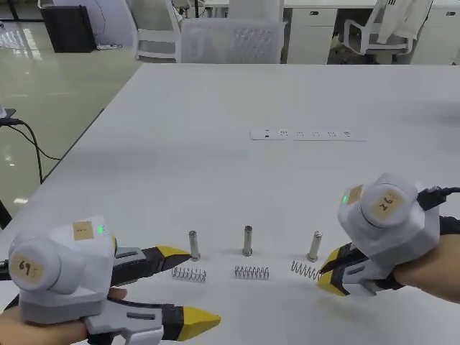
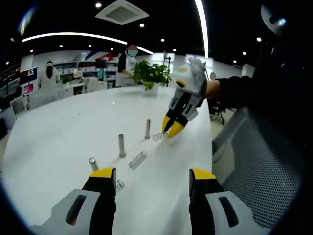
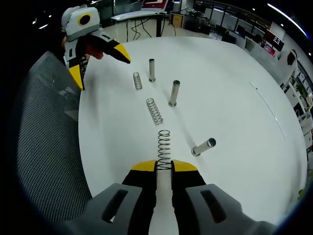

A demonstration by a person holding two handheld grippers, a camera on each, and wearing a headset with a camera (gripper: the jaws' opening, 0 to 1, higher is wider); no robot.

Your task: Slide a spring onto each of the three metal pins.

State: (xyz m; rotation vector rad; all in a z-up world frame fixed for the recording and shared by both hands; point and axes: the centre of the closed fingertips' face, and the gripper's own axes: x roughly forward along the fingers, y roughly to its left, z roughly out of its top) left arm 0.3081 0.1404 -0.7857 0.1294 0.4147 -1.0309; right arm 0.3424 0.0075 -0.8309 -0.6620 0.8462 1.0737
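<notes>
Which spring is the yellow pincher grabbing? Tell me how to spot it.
On the white table stand three metal pins, a spring lying before each. Take the right-hand spring: only its end sits between the right gripper's yellow tips.

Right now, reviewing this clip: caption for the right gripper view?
Right gripper shut on nearest spring; two springs and three pins beyond.

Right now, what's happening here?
A person works two grippers. The right gripper has its jaws closed on the end of the right spring, beside the right pin. The left gripper is open near the left pin. Those and the middle pin are bare; the left spring and middle spring lie on the table.
</notes>
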